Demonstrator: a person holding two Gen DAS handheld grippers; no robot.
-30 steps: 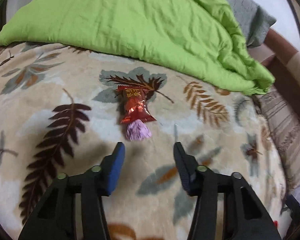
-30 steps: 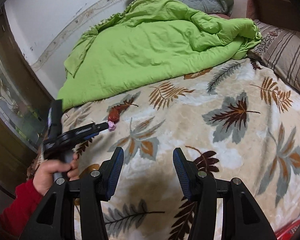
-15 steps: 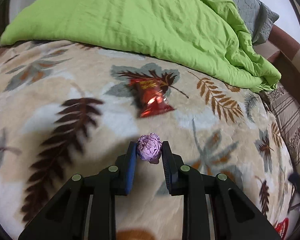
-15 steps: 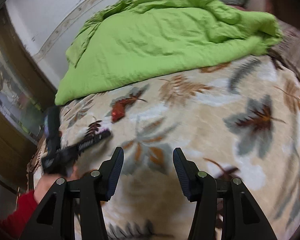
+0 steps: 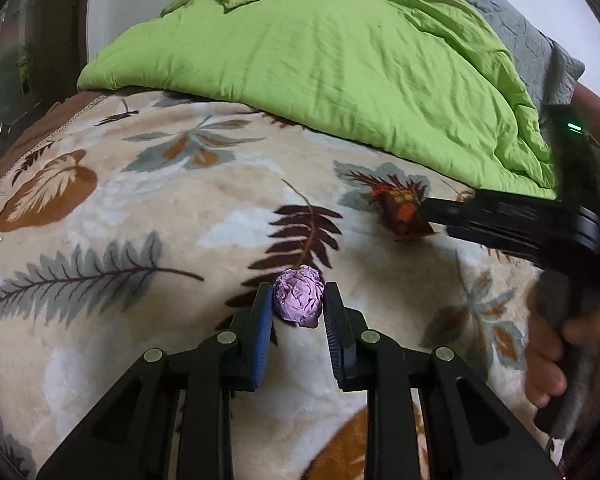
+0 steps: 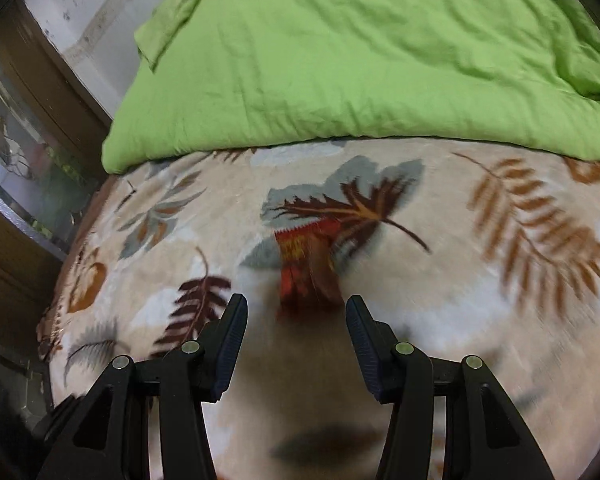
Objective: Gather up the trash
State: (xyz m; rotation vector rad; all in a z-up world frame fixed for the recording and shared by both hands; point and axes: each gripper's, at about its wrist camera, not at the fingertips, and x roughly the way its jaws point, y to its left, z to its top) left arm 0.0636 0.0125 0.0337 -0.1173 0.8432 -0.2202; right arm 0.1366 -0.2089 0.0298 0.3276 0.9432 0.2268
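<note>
Wrapper [image 6: 308, 268] on blanket [image 6: 440, 300], before duvet [image 6: 360, 48], paper ball [image 5: 299, 300] nearer left.

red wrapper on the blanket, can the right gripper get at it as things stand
Probably yes. The right gripper is open, with the red wrapper lying flat just ahead of its fingertips on the leaf blanket, nothing between them.

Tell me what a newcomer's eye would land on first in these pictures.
First the bright green duvet, heaped across the far half of the bed above the leaf-print blanket. Then the crumpled purple paper ball pinched in the left tongs in the foreground. Last, the red snack wrapper lying on the blanket just ahead of the open right tongs.
</note>
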